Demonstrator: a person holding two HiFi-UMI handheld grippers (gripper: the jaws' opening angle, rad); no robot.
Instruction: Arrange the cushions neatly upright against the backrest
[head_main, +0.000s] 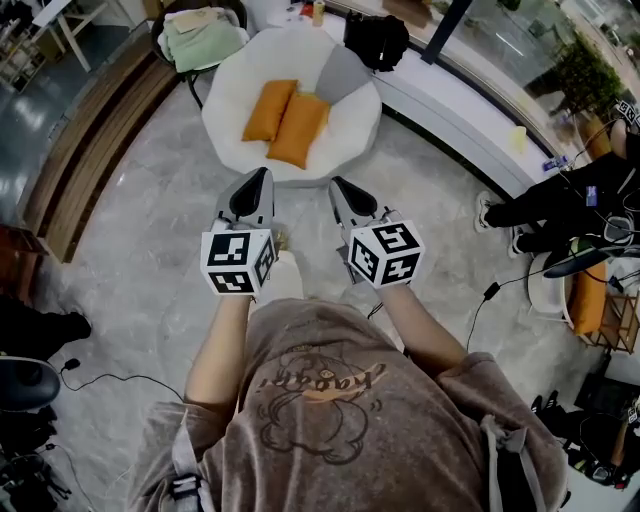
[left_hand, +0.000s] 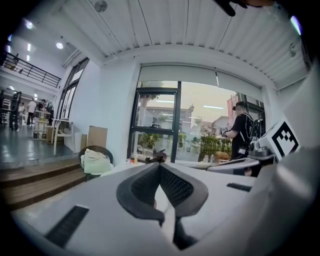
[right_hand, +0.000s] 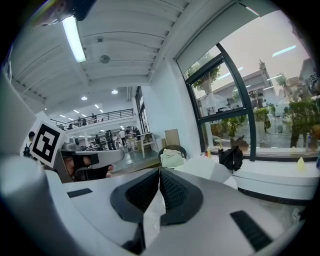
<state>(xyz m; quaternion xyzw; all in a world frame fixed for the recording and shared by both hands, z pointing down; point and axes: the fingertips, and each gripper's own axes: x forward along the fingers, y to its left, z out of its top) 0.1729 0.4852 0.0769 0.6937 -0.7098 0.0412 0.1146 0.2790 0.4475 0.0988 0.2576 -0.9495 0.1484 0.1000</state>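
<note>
Two orange cushions (head_main: 283, 120) lie flat side by side on the seat of a round white armchair (head_main: 240, 80) in the head view. A grey cushion (head_main: 341, 73) leans at the chair's back right. My left gripper (head_main: 263, 175) is shut and empty, held in the air just short of the chair's front edge. To its right my right gripper (head_main: 337, 183) is also shut and empty at the same height. Both point toward the chair. In the left gripper view the jaws (left_hand: 159, 166) meet at their tips; the right gripper view (right_hand: 159, 172) shows the same.
A dark chair with a folded green blanket (head_main: 203, 37) stands left of the armchair. A black bag (head_main: 377, 40) sits on the white window bench (head_main: 460, 115). A person in black (head_main: 560, 200) sits at the right. Wooden steps (head_main: 90, 130) run along the left. Cables lie on the floor.
</note>
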